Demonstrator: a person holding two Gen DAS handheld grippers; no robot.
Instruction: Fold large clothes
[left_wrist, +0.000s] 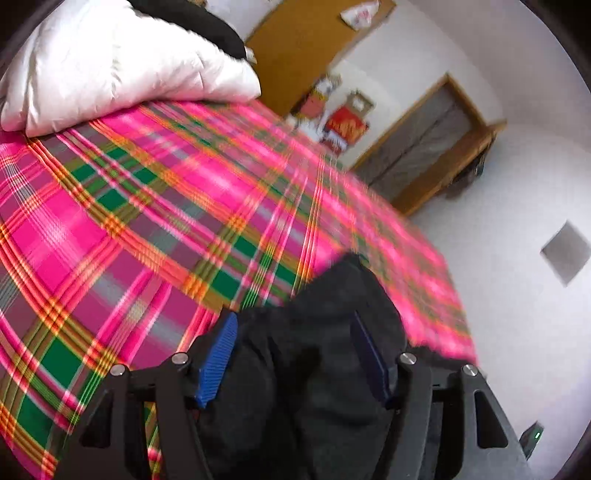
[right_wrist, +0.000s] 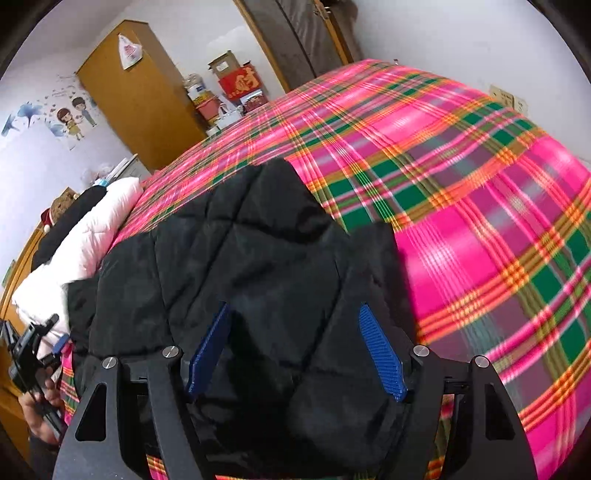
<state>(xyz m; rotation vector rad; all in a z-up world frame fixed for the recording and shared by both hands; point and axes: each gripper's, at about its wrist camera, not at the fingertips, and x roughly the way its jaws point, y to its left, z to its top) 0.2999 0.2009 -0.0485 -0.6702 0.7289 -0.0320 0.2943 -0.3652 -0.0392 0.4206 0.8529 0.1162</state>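
A black quilted jacket (right_wrist: 240, 251) lies on a bed with a pink plaid cover (right_wrist: 480, 206). In the right wrist view my right gripper (right_wrist: 295, 350) stands with its blue pads (right_wrist: 382, 354) wide apart and the jacket's fabric bunched between them. In the left wrist view my left gripper (left_wrist: 295, 354) also has its blue pads (left_wrist: 218, 354) wide apart, with black jacket cloth (left_wrist: 317, 332) between them at the bed's edge. The left gripper also shows at the far left of the right wrist view (right_wrist: 33, 350), in a hand.
A white padded garment (left_wrist: 122, 62) lies at the bed's far end, with a dark item on top; it also shows in the right wrist view (right_wrist: 92, 236). A yellow wardrobe (right_wrist: 140, 99), stacked boxes (right_wrist: 236, 85) and a door (left_wrist: 424, 147) stand beyond the bed.
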